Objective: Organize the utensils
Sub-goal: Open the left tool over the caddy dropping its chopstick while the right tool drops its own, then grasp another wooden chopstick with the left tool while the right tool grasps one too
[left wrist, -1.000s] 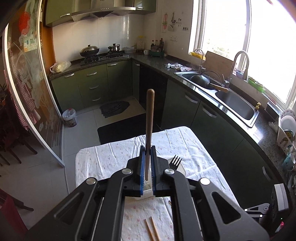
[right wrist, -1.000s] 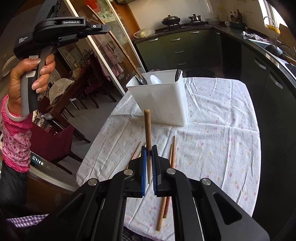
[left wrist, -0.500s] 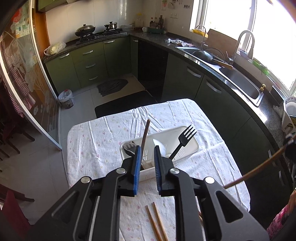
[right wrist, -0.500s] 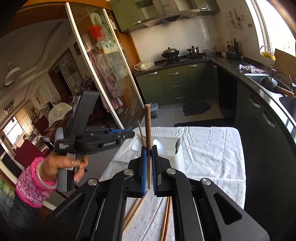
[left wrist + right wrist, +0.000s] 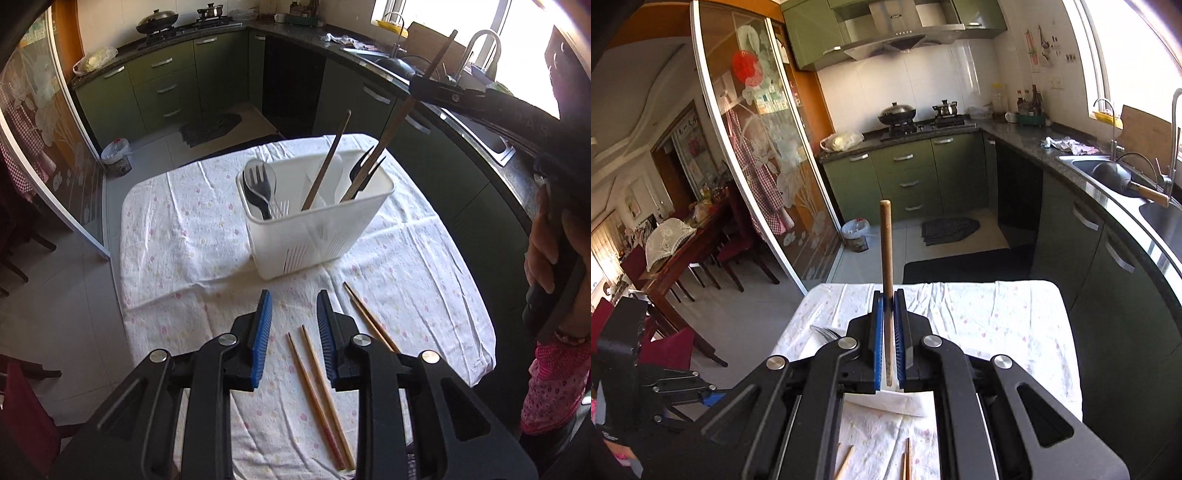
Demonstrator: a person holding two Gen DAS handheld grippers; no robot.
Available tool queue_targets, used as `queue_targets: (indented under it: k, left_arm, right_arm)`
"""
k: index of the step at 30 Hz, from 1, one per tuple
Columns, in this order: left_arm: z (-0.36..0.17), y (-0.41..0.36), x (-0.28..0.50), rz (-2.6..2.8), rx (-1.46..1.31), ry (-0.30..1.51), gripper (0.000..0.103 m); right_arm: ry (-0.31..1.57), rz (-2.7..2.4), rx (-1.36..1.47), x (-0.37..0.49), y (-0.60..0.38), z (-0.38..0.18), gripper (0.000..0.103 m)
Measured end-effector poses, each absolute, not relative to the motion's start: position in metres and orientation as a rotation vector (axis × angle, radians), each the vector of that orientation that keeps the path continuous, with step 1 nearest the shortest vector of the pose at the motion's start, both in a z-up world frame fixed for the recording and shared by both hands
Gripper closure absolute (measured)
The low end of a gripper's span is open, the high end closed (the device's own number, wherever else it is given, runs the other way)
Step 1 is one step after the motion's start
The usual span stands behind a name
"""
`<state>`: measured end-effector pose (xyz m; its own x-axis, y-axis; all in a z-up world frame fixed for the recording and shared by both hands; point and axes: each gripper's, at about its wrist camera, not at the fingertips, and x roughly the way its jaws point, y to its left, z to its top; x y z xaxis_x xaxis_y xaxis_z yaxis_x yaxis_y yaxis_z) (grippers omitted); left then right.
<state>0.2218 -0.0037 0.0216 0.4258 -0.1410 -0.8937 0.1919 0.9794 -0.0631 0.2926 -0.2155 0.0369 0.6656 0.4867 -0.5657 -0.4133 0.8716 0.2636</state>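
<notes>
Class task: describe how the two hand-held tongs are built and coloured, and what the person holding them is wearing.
Both tongs, left and right, are black, with angular arms that have cut-out openings, silver round pivot bolts and ribbed blue pads lining the jaws. The right hand wears a pink patterned sleeve and a thin bracelet at the wrist.

Wok (image 5: pixel 897 112) on stove, bin (image 5: pixel 117 157) on floor, faucet (image 5: pixel 480 48) over sink, dark mat (image 5: pixel 951 229).

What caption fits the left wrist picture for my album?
Empty left claw opening above brown wooden chopsticks lying before the white plastic utensil caddy.
</notes>
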Motion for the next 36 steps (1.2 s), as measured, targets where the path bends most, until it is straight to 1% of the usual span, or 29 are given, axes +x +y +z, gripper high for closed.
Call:
queue_targets:
  k: [2,3,4,6,11,17,22,30,32,36]
  left_arm:
    - [0.004,0.0,0.218,-0.219,0.032,1.169,0.079]
    - [-0.004,0.001,0.216,-0.225,0.019,1.199,0.079]
    - [-0.011,0.001,0.214,-0.23,0.012,1.226,0.079]
    - [-0.026,0.0,0.21,-0.23,0.017,1.272,0.079]
    - [-0.069,-0.011,0.198,-0.239,0.024,1.406,0.079]
    - [-0.116,-0.019,0.19,-0.203,0.037,1.536,0.079]
    - [-0.129,-0.024,0.194,-0.165,0.035,1.561,0.079]
    - [-0.145,-0.032,0.197,-0.091,0.072,1.589,0.079]
    - [-0.149,-0.032,0.195,-0.088,0.07,1.594,0.079]
    - [-0.151,-0.035,0.195,-0.069,0.077,1.588,0.081]
  right_arm:
    - [0.701,0.509,0.094,0.297,-0.21,0.024,0.095]
    - [0.707,0.506,0.081,0.298,-0.208,0.02,0.093]
    - [0.705,0.504,0.072,0.298,-0.207,0.018,0.085]
    - [0.685,0.491,0.054,0.291,-0.21,0.02,0.082]
    - [0.631,0.51,0.037,0.251,-0.229,0.028,0.082]
    - [0.681,0.555,-0.012,0.203,-0.244,0.012,0.082]
    - [0.727,0.581,-0.023,0.18,-0.256,-0.006,0.082]
    - [0.782,0.586,-0.056,0.177,-0.259,-0.02,0.082]
    - [0.81,0.586,-0.082,0.176,-0.255,-0.028,0.078]
    - [0.884,0.575,-0.147,0.178,-0.243,-0.046,0.077]
